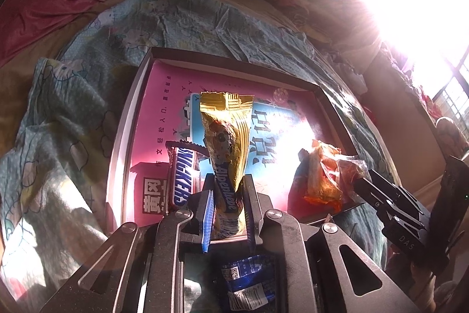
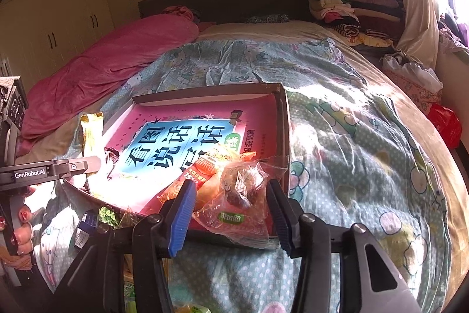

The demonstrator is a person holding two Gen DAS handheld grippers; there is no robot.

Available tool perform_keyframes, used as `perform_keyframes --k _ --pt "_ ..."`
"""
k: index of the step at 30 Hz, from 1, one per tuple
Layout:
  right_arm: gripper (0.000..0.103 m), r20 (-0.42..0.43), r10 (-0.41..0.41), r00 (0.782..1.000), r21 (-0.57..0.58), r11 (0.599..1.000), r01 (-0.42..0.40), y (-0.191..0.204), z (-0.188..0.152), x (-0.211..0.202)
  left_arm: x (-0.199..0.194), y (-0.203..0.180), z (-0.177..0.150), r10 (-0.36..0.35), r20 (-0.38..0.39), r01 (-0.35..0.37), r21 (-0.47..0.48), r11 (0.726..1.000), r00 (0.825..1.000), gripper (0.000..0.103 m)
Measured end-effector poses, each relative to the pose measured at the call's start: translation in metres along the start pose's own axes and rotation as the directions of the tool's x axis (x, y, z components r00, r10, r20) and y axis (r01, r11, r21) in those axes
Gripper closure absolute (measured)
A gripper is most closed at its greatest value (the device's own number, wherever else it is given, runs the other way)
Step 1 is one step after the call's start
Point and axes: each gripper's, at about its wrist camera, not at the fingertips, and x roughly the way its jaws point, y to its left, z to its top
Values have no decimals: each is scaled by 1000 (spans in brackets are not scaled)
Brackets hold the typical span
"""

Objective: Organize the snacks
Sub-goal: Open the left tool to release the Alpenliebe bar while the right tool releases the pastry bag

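Note:
My left gripper [image 1: 228,181] is shut on a yellow Alpenliebe packet [image 1: 225,131], held upright above a shallow box [image 1: 123,137] lined with a pink and blue book cover. A Snickers bar [image 1: 181,178] leans inside the box beside the left finger. My right gripper [image 2: 230,183] is open at the near right corner of the box [image 2: 284,122]. A clear-wrapped snack pack [image 2: 234,213] lies between its fingers on the box edge, on top of an orange pack [image 2: 202,169]. The left wrist view shows the orange pack [image 1: 325,175] by the right gripper [image 1: 363,184].
The box sits on a cartoon-print quilt [image 2: 337,137] on a bed. A pink blanket [image 2: 102,72] lies at the far left and piled clothes [image 2: 346,8] at the headboard. A blue wrapper [image 1: 249,277] lies on the quilt below the left gripper. A hand [image 2: 22,228] grips the left handle.

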Motion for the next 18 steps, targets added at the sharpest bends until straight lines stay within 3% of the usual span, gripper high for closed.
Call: perform_keyframes --k 13,18 --pt "48 3 83 997 -8 997 -83 10 -1 -2 -2 -2 0 -9 -8 9 4 1000 1000 82" --pt "48 0 107 994 -10 994 -107 13 -1 -2 -4 -3 -1 -19 -11 19 3 1000 1000 70"
